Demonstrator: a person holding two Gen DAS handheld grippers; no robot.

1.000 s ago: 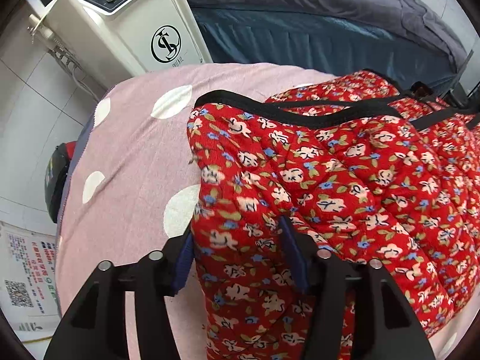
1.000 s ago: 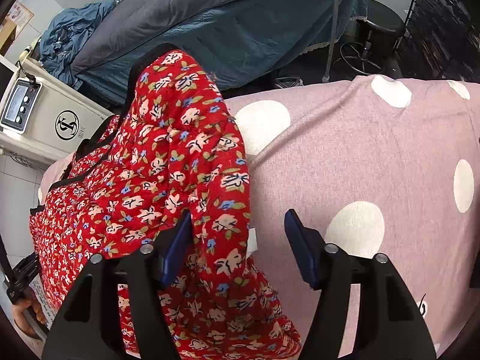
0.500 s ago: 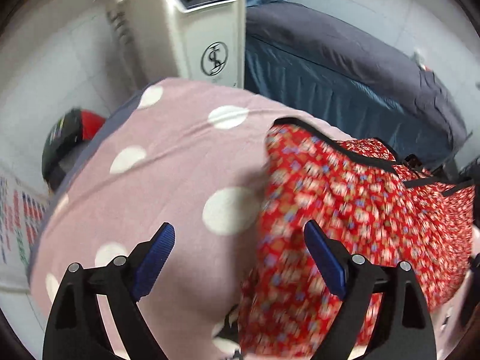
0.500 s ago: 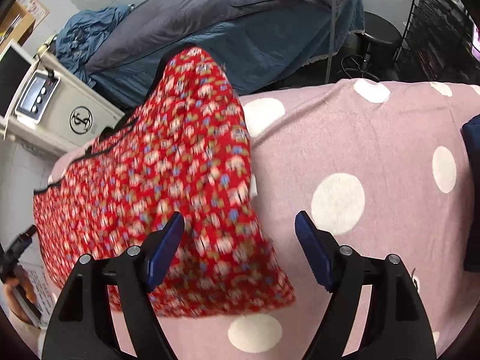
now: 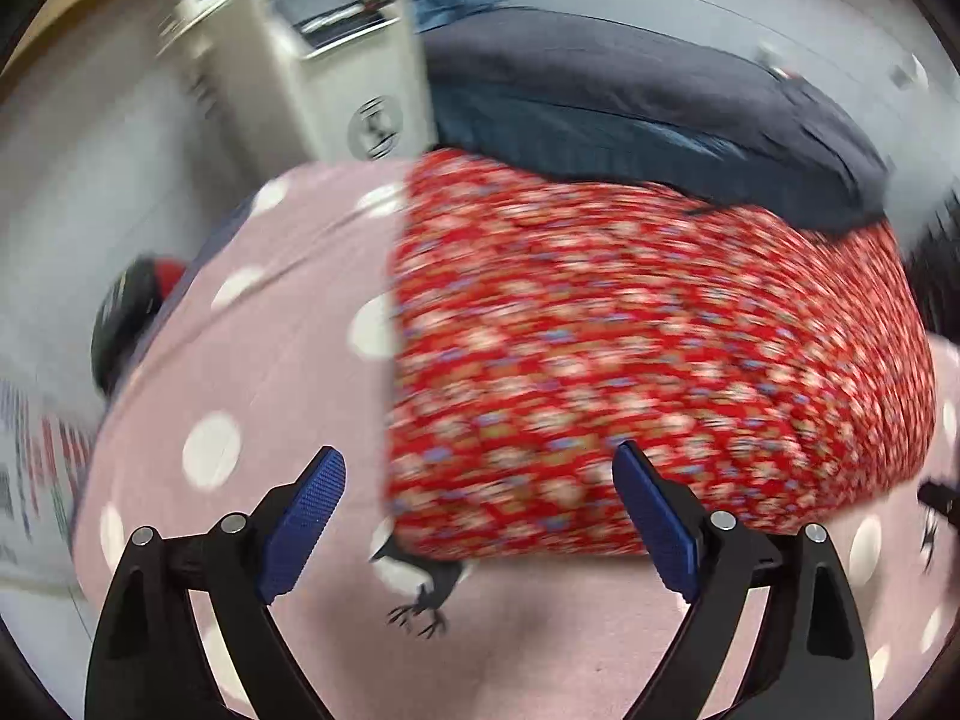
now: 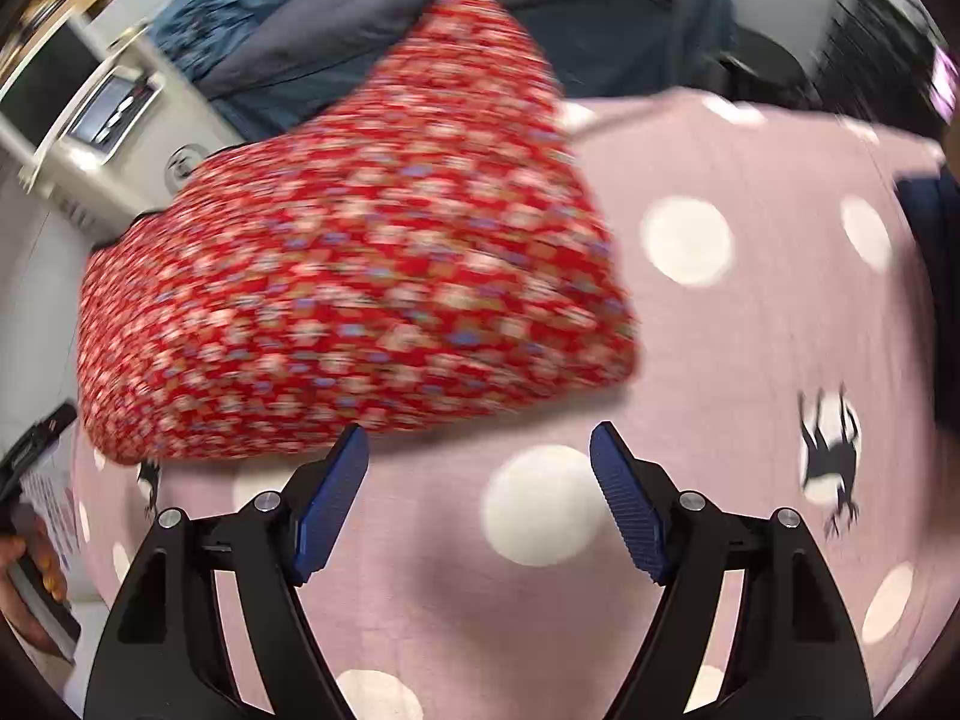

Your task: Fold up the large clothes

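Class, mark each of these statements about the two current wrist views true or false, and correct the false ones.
1. The left tongs are open and hold nothing. True.
2. The right tongs are clamped on the red garment. False: they are open, and the garment lies beyond them.
3. The garment lies on a pink spotted cover. True.
4. The garment is plain blue. False: it is red with a small flower print.
5. A white machine stands beyond the cover. True.

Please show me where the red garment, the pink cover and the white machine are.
Garment (image 5: 630, 360), left wrist view: middle of fabric.
Cover (image 6: 750, 330), right wrist view: bare pink part.
Machine (image 5: 342, 78), left wrist view: front panel.
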